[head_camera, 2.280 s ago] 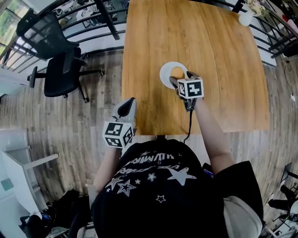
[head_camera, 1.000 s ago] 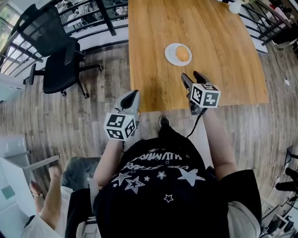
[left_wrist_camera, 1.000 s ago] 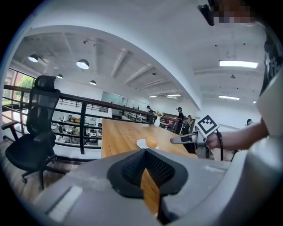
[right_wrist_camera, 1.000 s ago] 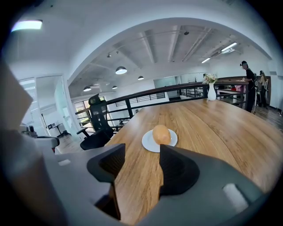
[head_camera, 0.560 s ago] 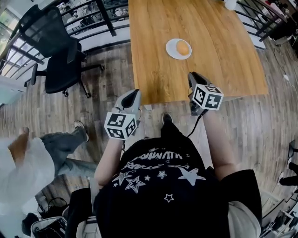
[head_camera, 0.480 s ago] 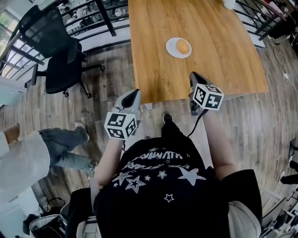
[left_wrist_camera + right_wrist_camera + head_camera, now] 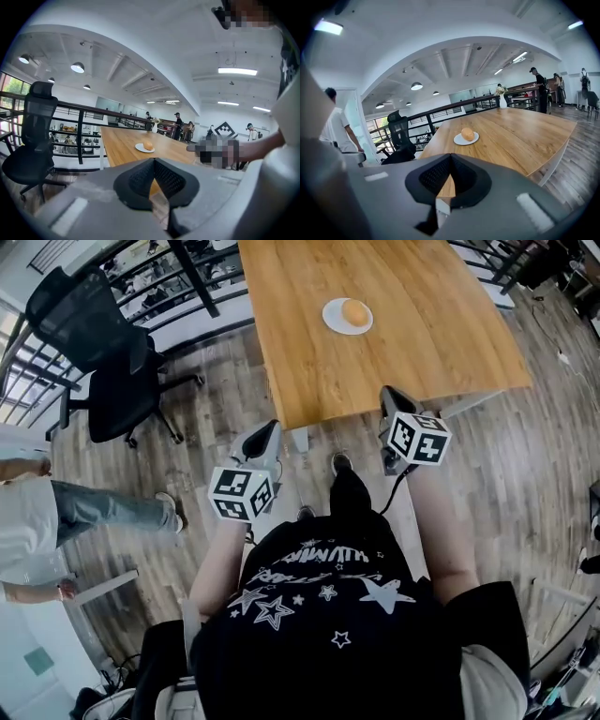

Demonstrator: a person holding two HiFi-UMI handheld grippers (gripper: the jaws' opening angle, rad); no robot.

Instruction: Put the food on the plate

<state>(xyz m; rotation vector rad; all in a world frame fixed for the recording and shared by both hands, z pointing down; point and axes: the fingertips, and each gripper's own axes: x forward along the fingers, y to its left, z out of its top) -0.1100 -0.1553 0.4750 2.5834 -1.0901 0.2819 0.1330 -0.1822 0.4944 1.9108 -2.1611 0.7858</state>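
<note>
An orange-brown bun lies on a small white plate on the wooden table; the bun and plate also show in the right gripper view, and the bun in the left gripper view. My left gripper and right gripper are both held off the table, in front of its near edge, over the floor. Both are shut with nothing between the jaws.
A black office chair stands left of the table beside a black railing. A person in light clothes stands at the far left on the wooden floor. More people stand beyond the table.
The right gripper let go of the bun on the plate, drew back off the table and shut. The view has backed away from the table. A person walked past on the left.
</note>
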